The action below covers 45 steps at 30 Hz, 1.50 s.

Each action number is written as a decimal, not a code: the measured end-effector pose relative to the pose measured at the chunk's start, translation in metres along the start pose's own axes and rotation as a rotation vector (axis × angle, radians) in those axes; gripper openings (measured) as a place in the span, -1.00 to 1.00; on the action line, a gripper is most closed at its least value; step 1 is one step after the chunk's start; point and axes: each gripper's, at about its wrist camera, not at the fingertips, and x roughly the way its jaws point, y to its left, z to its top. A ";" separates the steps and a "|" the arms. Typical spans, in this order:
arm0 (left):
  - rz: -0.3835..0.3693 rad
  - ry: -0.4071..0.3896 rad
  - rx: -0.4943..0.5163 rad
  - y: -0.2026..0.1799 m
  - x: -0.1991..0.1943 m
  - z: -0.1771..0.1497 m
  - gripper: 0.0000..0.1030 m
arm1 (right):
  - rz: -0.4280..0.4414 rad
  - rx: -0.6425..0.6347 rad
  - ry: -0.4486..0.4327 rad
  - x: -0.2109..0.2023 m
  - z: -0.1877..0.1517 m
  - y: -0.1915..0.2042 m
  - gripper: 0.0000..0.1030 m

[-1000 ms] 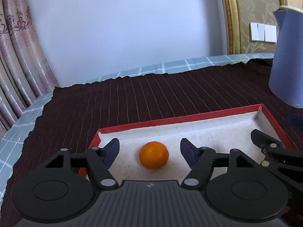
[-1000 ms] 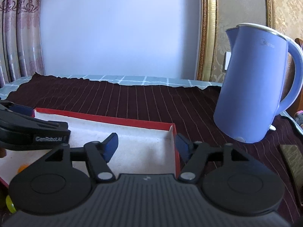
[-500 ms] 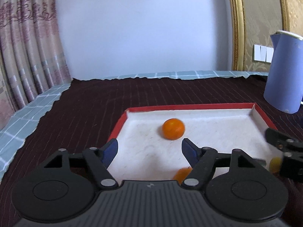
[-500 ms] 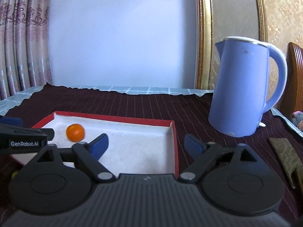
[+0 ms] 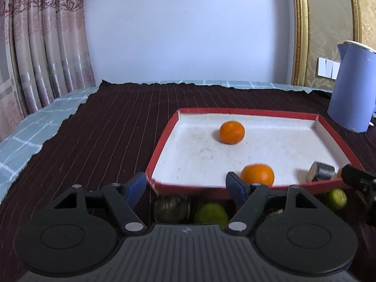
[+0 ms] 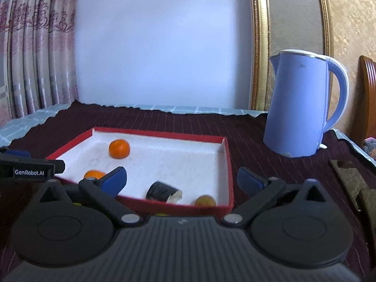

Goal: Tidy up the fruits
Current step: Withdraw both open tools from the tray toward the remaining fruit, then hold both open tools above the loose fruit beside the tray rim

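A red-rimmed white tray (image 5: 246, 111) (image 6: 159, 134) lies on the dark striped cloth. It holds two oranges (image 5: 232, 132) (image 5: 257, 175), a dark cylinder (image 5: 320, 175) (image 6: 162, 191) on its side and a small yellow-brown fruit (image 6: 205, 201). Two green limes (image 5: 211, 212) (image 5: 337, 198) and a dark round fruit (image 5: 171, 208) lie just outside its near rim. My left gripper (image 5: 185, 186) hovers above that rim, jaws opening, nothing held. My right gripper (image 6: 182, 179) stands near the tray's near right corner, jaws opening wide, also with nothing gripped.
A blue kettle (image 6: 298, 105) (image 5: 352, 89) stands to the right of the tray. A flat brown object (image 6: 347, 176) lies at the far right. The cloth's ragged edge meets a checked table cover (image 5: 35, 129) on the left. Curtains hang on the left.
Both grippers have drawn back from the tray, so its near rim and the fruit before it now show. The right jaws have spread much wider. The left jaws look about as wide.
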 end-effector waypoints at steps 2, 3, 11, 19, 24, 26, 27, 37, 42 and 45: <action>-0.008 -0.003 -0.003 0.002 -0.001 -0.007 0.65 | -0.011 -0.015 0.019 0.001 -0.006 0.002 1.00; -0.007 -0.007 -0.004 0.002 -0.001 -0.011 0.68 | -0.016 -0.018 0.024 0.002 -0.009 0.002 1.00; -0.007 0.037 -0.008 0.002 0.012 -0.027 0.87 | -0.019 0.041 0.066 0.008 -0.024 -0.007 1.00; 0.015 0.068 -0.031 0.000 0.029 -0.023 1.00 | -0.006 0.059 0.099 0.016 -0.026 -0.011 1.00; -0.038 0.113 -0.113 0.011 0.043 -0.023 1.00 | 0.004 0.071 0.105 0.018 -0.028 -0.013 1.00; -0.039 0.106 -0.115 0.011 0.041 -0.025 1.00 | 0.006 0.080 0.109 0.019 -0.028 -0.015 1.00; -0.035 0.107 -0.109 0.010 0.042 -0.025 1.00 | 0.008 0.085 0.110 0.019 -0.029 -0.016 1.00; -0.035 0.107 -0.110 0.009 0.042 -0.024 1.00 | 0.024 0.128 0.127 0.023 -0.030 -0.023 1.00; -0.035 0.107 -0.110 0.009 0.042 -0.024 1.00 | 0.035 0.161 0.137 0.026 -0.031 -0.029 1.00; -0.035 0.107 -0.110 0.009 0.042 -0.024 1.00 | 0.033 0.173 0.137 0.026 -0.032 -0.030 1.00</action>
